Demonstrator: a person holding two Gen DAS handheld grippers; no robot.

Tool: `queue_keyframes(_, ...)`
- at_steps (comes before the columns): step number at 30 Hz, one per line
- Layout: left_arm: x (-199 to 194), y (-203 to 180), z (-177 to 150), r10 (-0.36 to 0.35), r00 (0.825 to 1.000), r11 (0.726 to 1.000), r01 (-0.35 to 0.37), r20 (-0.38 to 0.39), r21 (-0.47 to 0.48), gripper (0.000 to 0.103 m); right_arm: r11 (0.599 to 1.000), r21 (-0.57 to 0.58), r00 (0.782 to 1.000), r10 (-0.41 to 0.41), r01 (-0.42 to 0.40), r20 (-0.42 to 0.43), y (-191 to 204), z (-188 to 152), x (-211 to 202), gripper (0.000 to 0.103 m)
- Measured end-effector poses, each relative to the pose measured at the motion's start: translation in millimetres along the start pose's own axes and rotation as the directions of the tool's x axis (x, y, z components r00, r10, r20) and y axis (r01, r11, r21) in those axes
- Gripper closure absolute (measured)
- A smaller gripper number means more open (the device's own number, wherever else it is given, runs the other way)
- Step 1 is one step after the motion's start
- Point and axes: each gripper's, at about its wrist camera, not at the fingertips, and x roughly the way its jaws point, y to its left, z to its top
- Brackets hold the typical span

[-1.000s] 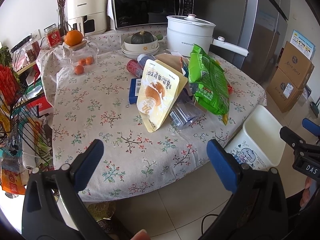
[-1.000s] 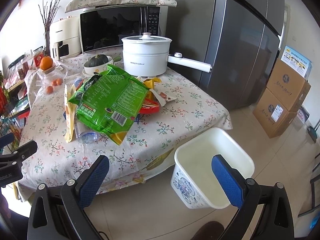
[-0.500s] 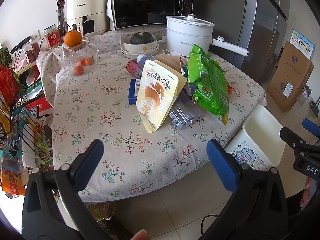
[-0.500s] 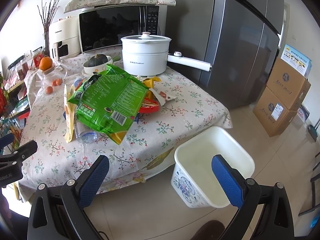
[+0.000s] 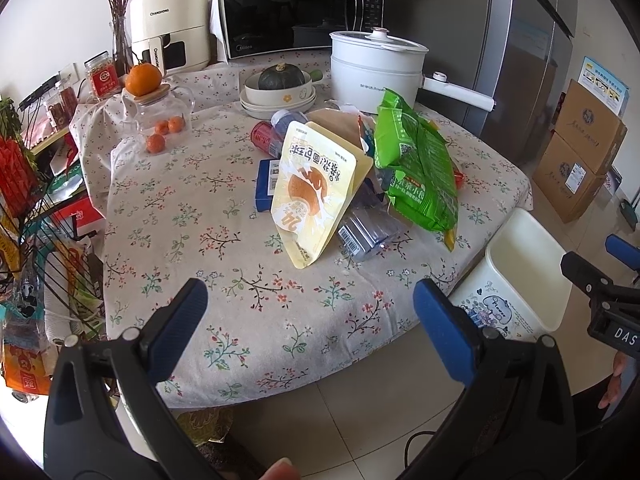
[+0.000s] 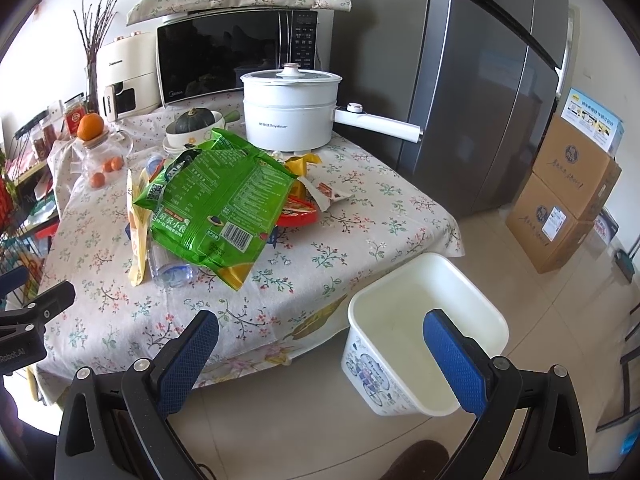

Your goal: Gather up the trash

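Both grippers, left [image 5: 306, 312] and right [image 6: 318, 346], gape empty; wrappers [image 5: 416, 176] heap mid-table, seemingly within reach of the bin [image 6: 428, 336] beside its corner.

Only a tiny bit changes. My left tool [image 5: 308, 296] turns a hair to the right, so the things in its view slide a little to the left. The yellow pouch [image 5: 314, 192], the white pot [image 5: 376, 68], the orange [image 5: 144, 79] on the glass jar [image 5: 164, 116] and the microwave [image 5: 300, 8] all sit a touch nearer the left edge than a second ago. My right tool [image 6: 322, 324] does much the same. In its view the microwave, the white pot, the green bag [image 6: 220, 204] and the fridge handle [image 6: 496, 22] drift a little to the left and a little up. The shift is very small in both views.
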Motion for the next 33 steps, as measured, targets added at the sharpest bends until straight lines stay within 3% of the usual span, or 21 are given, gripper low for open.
queue_keyframes(7,14.7,12.8,11.6,-0.087,0.996,0.994,0.087,0.010,-0.069,0.001,1.000,-0.012,1.000,0.000,0.000,0.000,-1.5,20.4,-2.5,0.000)
queue_keyframes(10,26.2,12.1,16.9,-0.049,0.999,0.998,0.050,0.019,-0.041,0.001,0.999,-0.003,0.999,0.035,-0.035,-0.011,-3.3,37.7,-3.0,0.000)
queue_keyframes(14,51.9,5.5,21.8,-0.067,0.997,0.998,0.067,-0.027,-0.004,0.001,0.997,-0.027,0.996,0.077,-0.078,-0.032,2.3,59.8,6.4,0.000)
queue_keyframes(20,89.6,-4.3,28.1,-0.069,0.997,0.996,0.070,-0.025,0.054,0.018,0.995,-0.029,0.991,0.094,-0.098,-0.097,2.1,68.6,50.7,0.000)
queue_keyframes(24,104.6,-3.4,38.3,-0.098,0.995,0.995,0.098,-0.002,-0.008,0.020,0.994,0.002,0.974,0.104,-0.106,-0.201,-4.2,57.7,81.4,0.000)
queue_keyframes(28,113.0,-9.9,41.6,-0.092,0.995,0.994,0.094,0.042,-0.048,0.020,0.992,0.035,0.971,0.124,-0.119,-0.203,-11.6,64.2,86.8,0.000)
queue_keyframes(31,115.7,-17.7,41.1,-0.068,0.995,0.997,0.070,0.069,-0.018,0.028,0.991,0.056,0.970,0.131,-0.122,-0.206,-15.6,67.6,88.8,0.000)
queue_keyframes(33,112.0,-19.1,43.6,-0.048,0.995,0.999,0.049,0.088,-0.004,0.042,0.990,0.064,0.967,0.138,-0.127,-0.212,-15.4,67.9,89.2,0.000)
